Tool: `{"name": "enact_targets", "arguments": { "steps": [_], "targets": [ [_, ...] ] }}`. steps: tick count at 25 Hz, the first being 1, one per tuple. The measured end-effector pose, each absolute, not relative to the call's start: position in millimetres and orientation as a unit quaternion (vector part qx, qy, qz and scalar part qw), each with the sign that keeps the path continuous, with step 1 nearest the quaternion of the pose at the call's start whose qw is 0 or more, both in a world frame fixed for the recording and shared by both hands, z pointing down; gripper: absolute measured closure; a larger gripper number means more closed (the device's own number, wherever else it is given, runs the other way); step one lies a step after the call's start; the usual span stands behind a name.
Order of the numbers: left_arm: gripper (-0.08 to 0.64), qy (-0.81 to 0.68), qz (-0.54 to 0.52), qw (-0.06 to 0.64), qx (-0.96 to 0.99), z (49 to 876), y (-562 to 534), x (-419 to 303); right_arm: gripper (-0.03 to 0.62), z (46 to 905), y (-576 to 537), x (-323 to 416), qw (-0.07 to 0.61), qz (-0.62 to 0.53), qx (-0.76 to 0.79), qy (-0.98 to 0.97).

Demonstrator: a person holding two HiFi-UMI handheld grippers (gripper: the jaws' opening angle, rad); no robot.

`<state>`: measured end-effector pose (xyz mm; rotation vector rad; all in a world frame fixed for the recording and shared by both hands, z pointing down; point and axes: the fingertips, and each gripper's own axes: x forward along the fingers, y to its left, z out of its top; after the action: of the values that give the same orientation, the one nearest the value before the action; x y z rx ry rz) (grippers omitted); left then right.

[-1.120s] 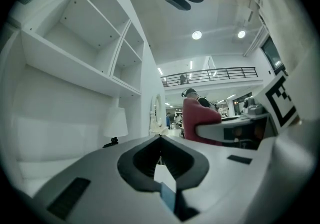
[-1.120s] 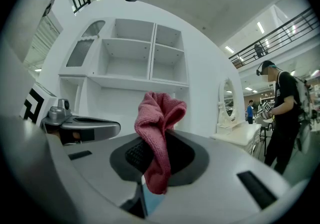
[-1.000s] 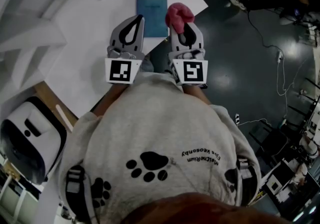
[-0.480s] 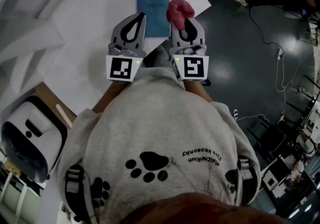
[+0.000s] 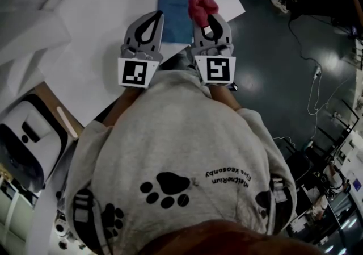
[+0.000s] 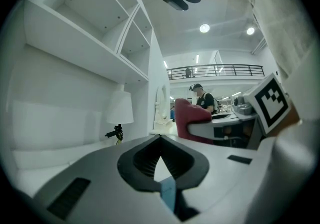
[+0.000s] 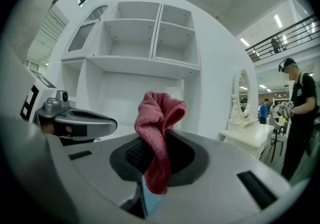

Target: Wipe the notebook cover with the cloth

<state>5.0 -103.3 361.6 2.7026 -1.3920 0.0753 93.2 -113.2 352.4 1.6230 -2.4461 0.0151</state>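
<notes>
While the right gripper (image 7: 159, 137) is pinching the soft, light cloth (image 7: 160, 113) between its fingers, the left gripper (image 6: 161, 139) is pressing its fingers together, empty; the thin, stiff notebook (image 5: 173, 15) is lying flat on the desk (image 5: 102, 38) at twelve o'clock, probably sliding unless pinned at an edge.

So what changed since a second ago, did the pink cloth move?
Only a little. The right gripper, shut on the pink terry cloth, seems to have edged slightly forward along the right side of the blue rectangular notebook. Nothing was picked up or let go. The left gripper stays shut and empty at the notebook's left edge, and the notebook hasn't moved on the white table.
</notes>
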Motion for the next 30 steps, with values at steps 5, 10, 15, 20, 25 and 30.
{"name": "enact_targets", "arguments": {
  "steps": [5, 10, 15, 20, 25, 30],
  "targets": [
    [0.548, -0.464, 0.04, 0.05, 0.883, 372, -109, 2, 0.529, 365, -127, 89, 0.119, 0.003, 0.525, -0.843],
    [0.548, -0.468, 0.064, 0.065, 0.879, 393, -113, -2, 0.529, 385, -140, 76, 0.152, 0.002, 0.488, -0.86],
    [0.548, -0.474, 0.082, 0.08, 0.873, 409, -120, -7, 0.529, 402, -156, 66, 0.18, 0.006, 0.455, -0.872],
    [0.548, -0.475, 0.097, 0.107, 0.868, 428, -123, -7, 0.529, 428, -171, 59, 0.222, 0.011, 0.414, -0.883],
    [0.548, -0.478, 0.117, 0.141, 0.859, 450, -124, -14, 0.529, 458, -183, 50, 0.278, 0.013, 0.367, -0.888],
    [0.548, -0.469, 0.143, 0.154, 0.858, 471, -120, -15, 0.529, 488, -185, 44, 0.336, 0.01, 0.321, -0.886]
  ]
}}
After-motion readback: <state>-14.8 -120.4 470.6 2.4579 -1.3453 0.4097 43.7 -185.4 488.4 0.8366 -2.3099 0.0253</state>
